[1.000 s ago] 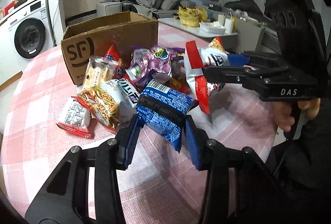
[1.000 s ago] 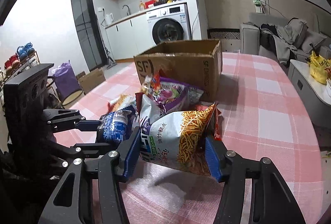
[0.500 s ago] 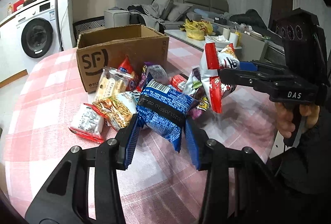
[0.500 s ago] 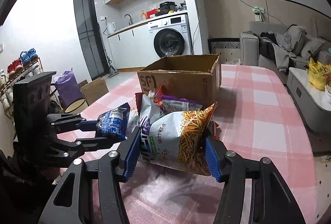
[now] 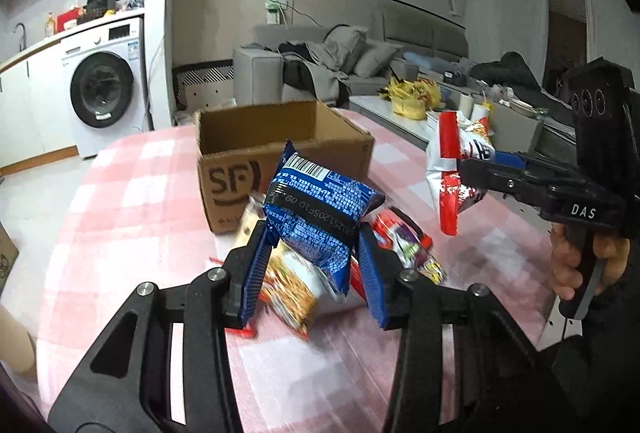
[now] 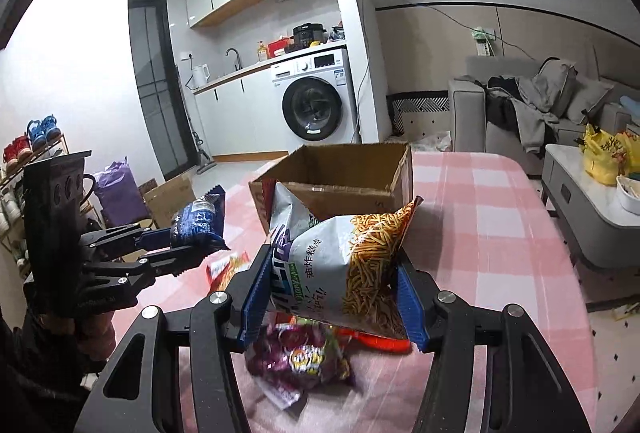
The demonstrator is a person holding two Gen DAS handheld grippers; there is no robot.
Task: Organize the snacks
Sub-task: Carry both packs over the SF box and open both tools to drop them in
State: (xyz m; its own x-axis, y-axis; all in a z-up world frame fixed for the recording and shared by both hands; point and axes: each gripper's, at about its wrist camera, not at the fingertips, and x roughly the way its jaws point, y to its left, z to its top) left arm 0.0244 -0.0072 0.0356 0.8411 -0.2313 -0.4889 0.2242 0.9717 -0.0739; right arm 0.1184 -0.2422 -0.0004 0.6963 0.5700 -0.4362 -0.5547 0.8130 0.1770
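Note:
My left gripper (image 5: 312,273) is shut on a blue snack packet (image 5: 320,209) and holds it in the air in front of the open SF cardboard box (image 5: 280,149). It also shows in the right wrist view (image 6: 198,219). My right gripper (image 6: 332,297) is shut on a white and orange bag of fried noodle sticks (image 6: 344,257), raised just before the box (image 6: 340,173). In the left wrist view that bag (image 5: 456,165) hangs at the right. Loose snack packets (image 5: 292,285) lie on the pink checked tablecloth (image 5: 132,201) below.
A purple packet (image 6: 304,357) and a red one (image 6: 224,267) lie under the raised bag. A washing machine (image 5: 104,89), a grey sofa (image 5: 320,61) and a low white table (image 6: 592,193) stand beyond the table's edge.
Both grippers have lifted their packets higher and closer to the box. The snack pile has dropped lower in both views.

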